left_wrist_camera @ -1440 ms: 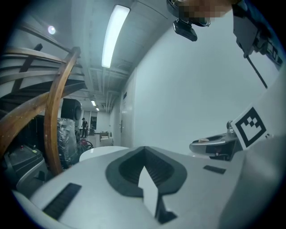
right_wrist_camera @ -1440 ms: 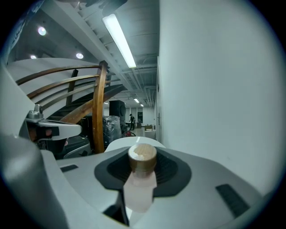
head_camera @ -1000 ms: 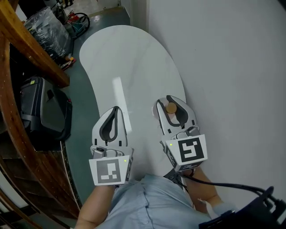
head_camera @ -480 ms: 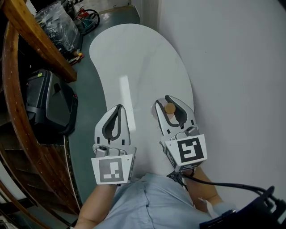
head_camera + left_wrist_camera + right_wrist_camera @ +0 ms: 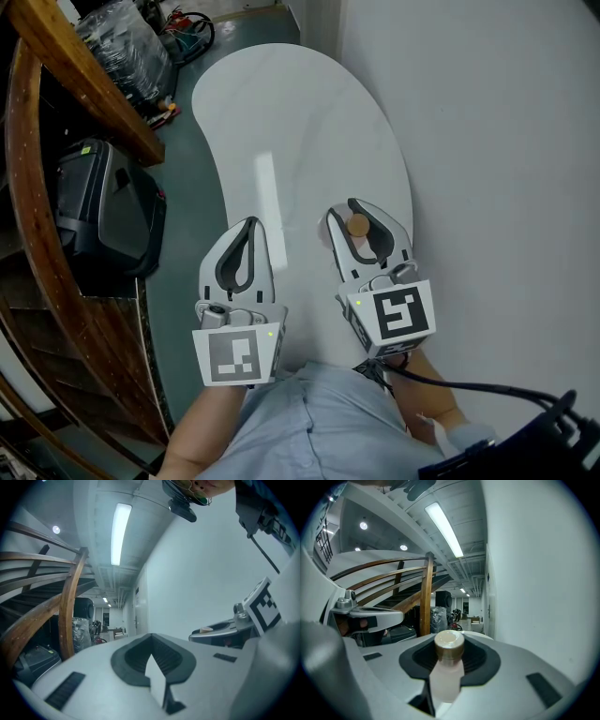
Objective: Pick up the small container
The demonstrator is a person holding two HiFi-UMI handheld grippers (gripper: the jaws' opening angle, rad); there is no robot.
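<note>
The small container (image 5: 357, 226), a pale little bottle with a tan cap, stands upright between the jaws of my right gripper (image 5: 354, 214), which is shut on it. In the right gripper view its cap (image 5: 449, 644) sticks up above the dark pads (image 5: 480, 660) and its body hangs between them. My left gripper (image 5: 247, 231) is held beside it, to the left, with its jaws shut and nothing in them (image 5: 151, 641). Both grippers point about level, over the near end of the white table (image 5: 281, 112). The left gripper view shows the right gripper (image 5: 220, 632) with the cap (image 5: 205, 630).
A white wall (image 5: 506, 141) runs along the table's right side. A curved wooden stair rail (image 5: 56, 56) and a black case (image 5: 103, 206) stand on the floor to the left. Bagged clutter (image 5: 122, 42) lies beyond the table's far end.
The head view has shifted, so the table and floor sit a little further right in the picture. Both grippers keep their pose and the container stays in the right jaws.
</note>
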